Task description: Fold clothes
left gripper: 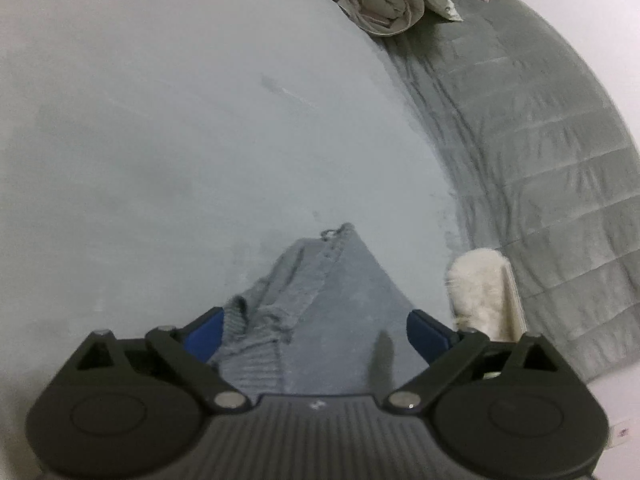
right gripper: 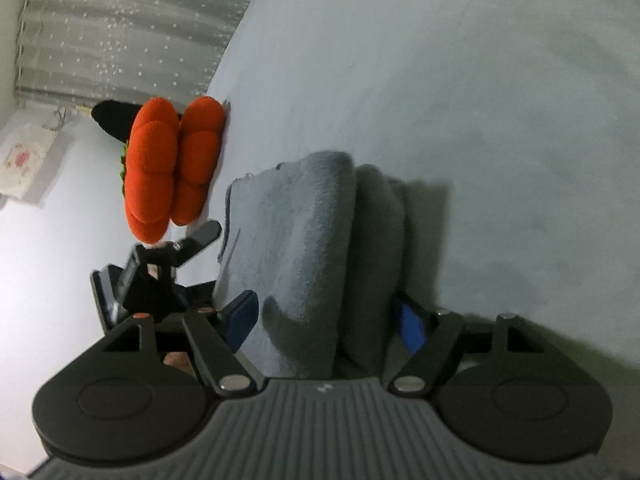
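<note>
One folded grey sweater (right gripper: 304, 248) lay on the bed (left gripper: 200, 120); two tongs, left (left gripper: 316, 330) and right (right gripper: 324, 316), stood wide around it, gripping nothing. One orange cushion (right gripper: 172, 164) sat nearby.

each fisheye sits just behind its own gripper's fingers, tilted down and close over the pale bed sheet (left gripper: 200, 140), the left view facing a grey quilt (left gripper: 540, 140), the right view rolled sideways toward a curtain (right gripper: 120, 32), both sharing the folded grey sweater (left gripper: 340, 300) and the sheet.
</note>
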A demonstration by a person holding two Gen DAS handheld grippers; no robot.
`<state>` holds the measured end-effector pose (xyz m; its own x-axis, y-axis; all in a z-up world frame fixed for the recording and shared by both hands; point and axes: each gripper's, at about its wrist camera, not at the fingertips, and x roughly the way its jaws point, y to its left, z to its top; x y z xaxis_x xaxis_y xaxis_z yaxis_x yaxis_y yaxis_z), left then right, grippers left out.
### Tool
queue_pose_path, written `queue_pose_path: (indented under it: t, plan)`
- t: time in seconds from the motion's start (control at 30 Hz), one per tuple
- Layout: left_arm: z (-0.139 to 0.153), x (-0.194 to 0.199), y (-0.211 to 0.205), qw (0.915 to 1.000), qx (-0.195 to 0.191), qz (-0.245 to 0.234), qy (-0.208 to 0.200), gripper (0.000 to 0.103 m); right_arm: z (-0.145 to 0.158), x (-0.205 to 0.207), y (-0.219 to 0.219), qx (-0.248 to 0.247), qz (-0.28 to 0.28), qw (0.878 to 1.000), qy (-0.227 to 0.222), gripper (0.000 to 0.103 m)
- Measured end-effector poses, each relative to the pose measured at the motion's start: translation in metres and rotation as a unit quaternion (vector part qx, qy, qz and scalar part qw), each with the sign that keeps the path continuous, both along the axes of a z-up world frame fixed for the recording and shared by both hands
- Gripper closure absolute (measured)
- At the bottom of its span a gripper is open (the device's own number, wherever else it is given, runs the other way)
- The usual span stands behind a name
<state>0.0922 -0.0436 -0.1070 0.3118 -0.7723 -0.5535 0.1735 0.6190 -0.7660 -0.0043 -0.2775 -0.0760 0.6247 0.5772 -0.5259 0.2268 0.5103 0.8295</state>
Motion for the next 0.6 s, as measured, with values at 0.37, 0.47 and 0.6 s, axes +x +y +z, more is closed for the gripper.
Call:
queue_pose_path:
  t: [0.37,0.47,0.6]
  plan:
    - [0.000,-0.007,-0.016,0.9995,0.001,-0.007,-0.032,0.008,-0.004,-0.004,0.008,-0.011,-0.027,0.999,-0.023,0.026]
    - [0.002,-0.010,-0.018,0.9992,0.011,0.004,-0.039,0.019,-0.003,-0.005,0.013,-0.025,-0.031,0.999,-0.031,0.028]
    - [0.001,-0.011,-0.017,0.9987,0.022,0.016,-0.043,0.043,-0.002,-0.003,0.022,-0.049,-0.034,0.997,-0.044,0.042]
